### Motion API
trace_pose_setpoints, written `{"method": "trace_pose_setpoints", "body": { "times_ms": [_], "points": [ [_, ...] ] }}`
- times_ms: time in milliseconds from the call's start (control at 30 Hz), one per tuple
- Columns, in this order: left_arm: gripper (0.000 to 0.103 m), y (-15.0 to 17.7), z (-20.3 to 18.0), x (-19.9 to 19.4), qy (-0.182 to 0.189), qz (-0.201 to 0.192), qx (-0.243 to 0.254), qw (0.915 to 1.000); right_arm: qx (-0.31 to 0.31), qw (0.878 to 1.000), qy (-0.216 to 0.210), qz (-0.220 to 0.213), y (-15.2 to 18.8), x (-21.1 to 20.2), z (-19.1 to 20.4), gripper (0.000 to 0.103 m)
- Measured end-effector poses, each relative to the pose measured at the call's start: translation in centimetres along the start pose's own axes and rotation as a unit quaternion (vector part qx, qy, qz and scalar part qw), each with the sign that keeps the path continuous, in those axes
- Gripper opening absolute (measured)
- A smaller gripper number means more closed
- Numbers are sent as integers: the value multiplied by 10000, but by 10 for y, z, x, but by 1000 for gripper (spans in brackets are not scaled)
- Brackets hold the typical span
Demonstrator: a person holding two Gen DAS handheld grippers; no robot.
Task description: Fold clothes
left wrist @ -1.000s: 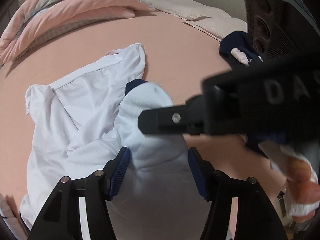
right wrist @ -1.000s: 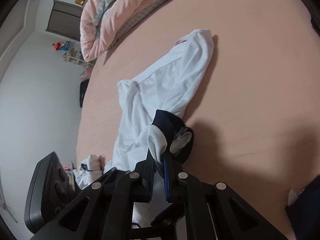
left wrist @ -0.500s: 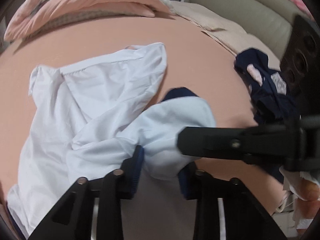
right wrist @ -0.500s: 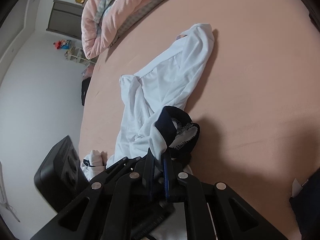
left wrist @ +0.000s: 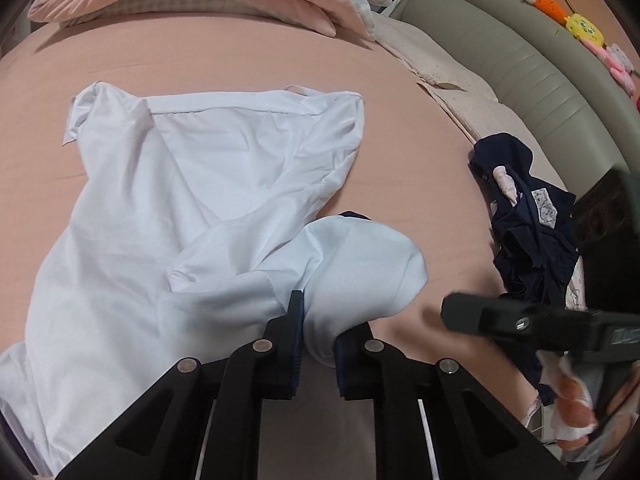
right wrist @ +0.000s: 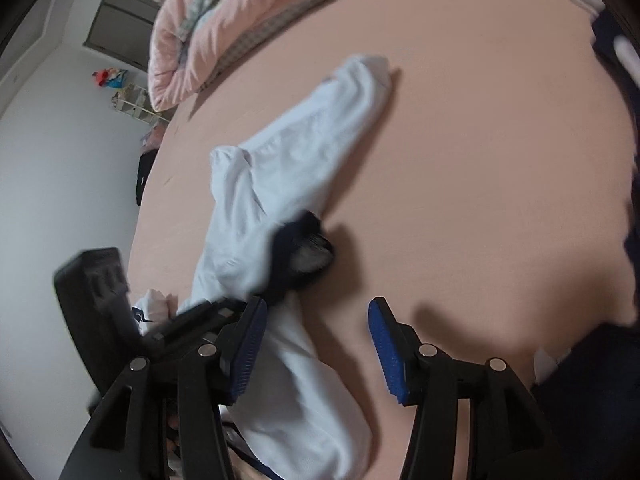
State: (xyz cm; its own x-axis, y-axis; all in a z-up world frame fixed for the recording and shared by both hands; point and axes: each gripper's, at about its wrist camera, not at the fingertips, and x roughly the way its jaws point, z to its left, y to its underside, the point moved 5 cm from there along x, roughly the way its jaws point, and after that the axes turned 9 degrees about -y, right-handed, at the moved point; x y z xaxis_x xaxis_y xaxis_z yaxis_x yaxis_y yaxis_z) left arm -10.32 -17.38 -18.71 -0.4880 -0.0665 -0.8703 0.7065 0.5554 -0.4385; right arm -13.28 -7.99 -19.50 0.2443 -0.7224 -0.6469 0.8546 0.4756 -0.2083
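Shirt (left wrist: 192, 200) lies on bed (left wrist: 400, 128), dark clothes (left wrist: 528, 220) to its right.

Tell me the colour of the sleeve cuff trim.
Dark navy on the white shirt; the cuff shows best in the right wrist view.

The white shirt (right wrist: 280, 168) and its dark collar (right wrist: 304, 240) are motion-blurred in the right wrist view.
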Motion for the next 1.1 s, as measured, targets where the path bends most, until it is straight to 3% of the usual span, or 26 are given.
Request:
{"method": "trace_pose_setpoints", "body": {
  "times_ms": [200,400,600,933,1100],
  "points": [
    [11,4,14,-13,280,39,-326,9991,510,9984,-253,-64,-2,4,-14,52],
    [11,8,21,-19,479,51,-489,9976,771,9945,-702,-86,-22,13,6,52],
    [11,10,24,-19,240,-23,-369,9990,473,9984,-263,-144,-29,24,31,52],
    [11,15,23,-18,-51,-171,-4,9998,248,9994,158,182,-40,59,52,52],
    [11,16,21,-18,-140,-206,139,9996,365,9990,61,234,-42,63,58,52]
  ]
}}
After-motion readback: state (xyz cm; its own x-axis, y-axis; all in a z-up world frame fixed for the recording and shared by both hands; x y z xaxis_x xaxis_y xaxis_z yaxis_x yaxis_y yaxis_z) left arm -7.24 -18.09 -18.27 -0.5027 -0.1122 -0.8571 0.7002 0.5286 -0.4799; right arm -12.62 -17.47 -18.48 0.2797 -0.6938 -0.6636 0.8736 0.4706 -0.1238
